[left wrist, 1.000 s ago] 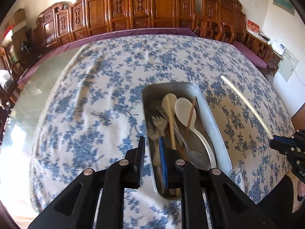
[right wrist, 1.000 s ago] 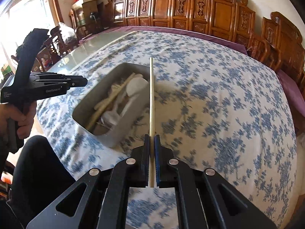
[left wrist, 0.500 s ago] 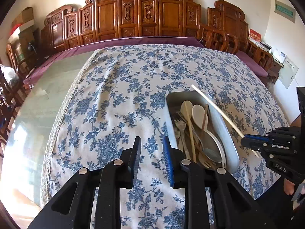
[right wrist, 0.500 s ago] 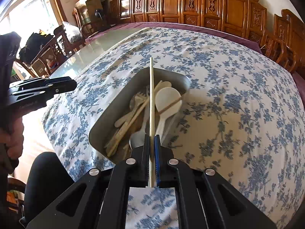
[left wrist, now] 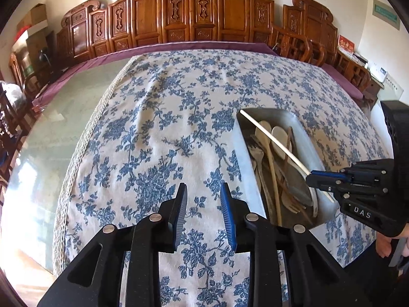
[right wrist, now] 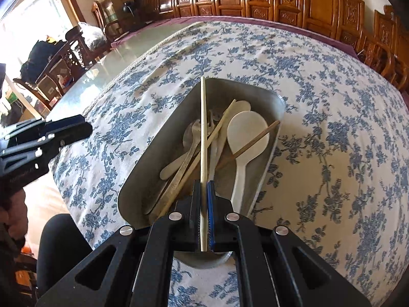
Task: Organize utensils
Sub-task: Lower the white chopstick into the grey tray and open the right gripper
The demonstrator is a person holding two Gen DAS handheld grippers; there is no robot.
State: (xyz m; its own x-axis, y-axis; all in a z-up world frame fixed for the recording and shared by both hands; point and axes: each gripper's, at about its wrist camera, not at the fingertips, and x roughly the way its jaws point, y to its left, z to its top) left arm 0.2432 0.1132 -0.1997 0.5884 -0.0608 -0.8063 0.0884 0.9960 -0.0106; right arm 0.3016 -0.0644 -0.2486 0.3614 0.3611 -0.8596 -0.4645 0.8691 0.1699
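Looking along the left wrist view first, the left gripper [left wrist: 203, 204] hangs over bare blue-flowered tablecloth [left wrist: 158, 133] with its jaws parted and nothing between them; they have just been opening a little. Off at about three o'clock from it sits the metal tray [left wrist: 304, 133], and over the tray's near end the right gripper [left wrist: 317, 176] comes in from the right edge, clamped on a pale chopstick [left wrist: 271, 138]. That stick slants up toward eleven o'clock, its far tip over the tray's far left corner. I judge it light, stiff and smooth, so it could swivel in a pinch taken this near one end; a hold closer to the middle would steady it. Inside the tray lie wooden spoons [left wrist: 265, 138], a wooden fork and a dark stick, all jumbled lengthways.

From the right wrist view, the right gripper's pads sit tight on the chopstick's lower part, a short tail poking out below them, and the shaft runs straight to twelve o'clock over the tray's left wall. The tray holds a broad white spoon [right wrist: 245, 138] at the right, a brown chopstick [right wrist: 255, 138] lying across its bowl toward two o'clock, and pale wooden spoons and forks heaped on the left. None of it looks heavy or breakable, though the pile is loose and could shift. The left gripper shows at nine o'clock, well apart from the tray.
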